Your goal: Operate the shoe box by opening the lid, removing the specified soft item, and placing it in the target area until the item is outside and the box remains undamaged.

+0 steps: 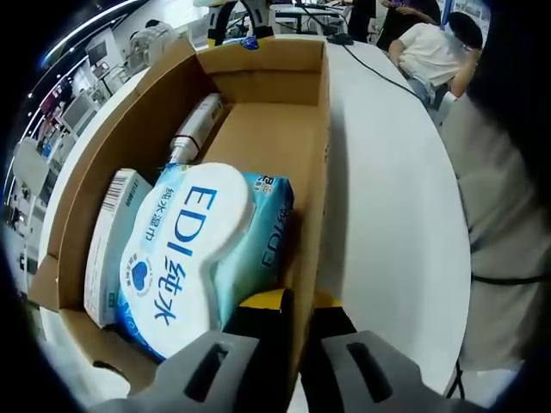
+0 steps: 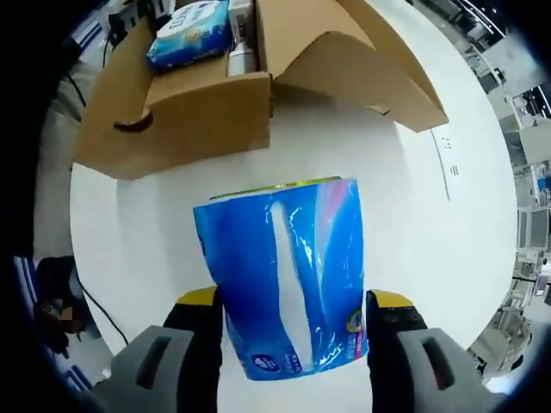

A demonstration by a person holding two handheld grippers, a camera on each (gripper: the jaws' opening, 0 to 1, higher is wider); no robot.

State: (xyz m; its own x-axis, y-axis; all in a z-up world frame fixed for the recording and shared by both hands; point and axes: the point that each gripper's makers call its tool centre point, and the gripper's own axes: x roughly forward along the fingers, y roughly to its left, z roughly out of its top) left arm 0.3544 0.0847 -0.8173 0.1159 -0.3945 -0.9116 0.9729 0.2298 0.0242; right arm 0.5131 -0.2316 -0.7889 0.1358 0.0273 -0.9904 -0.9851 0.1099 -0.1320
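Note:
The open cardboard shoe box (image 1: 258,129) lies on a white table (image 1: 387,215). Inside it are a blue-and-white wet-wipe pack (image 1: 194,249), a white carton (image 1: 112,241) on its left and a tube-shaped bottle (image 1: 196,127) behind it. My left gripper (image 1: 293,305) is at the box's near right wall, with that wall running between its yellow-tipped jaws. My right gripper (image 2: 293,301) is shut on a blue plastic-wrapped tissue pack (image 2: 288,275), held above the table (image 2: 155,232) in front of the box (image 2: 198,112). The box lid flap (image 2: 362,60) stands open to the right.
A seated person in a white shirt (image 1: 435,52) is at the table's far end, and a black cable (image 1: 379,70) runs across it. A person's light clothing (image 1: 508,224) borders the table's right side. A white strip (image 2: 448,155) lies on the table right of the flap.

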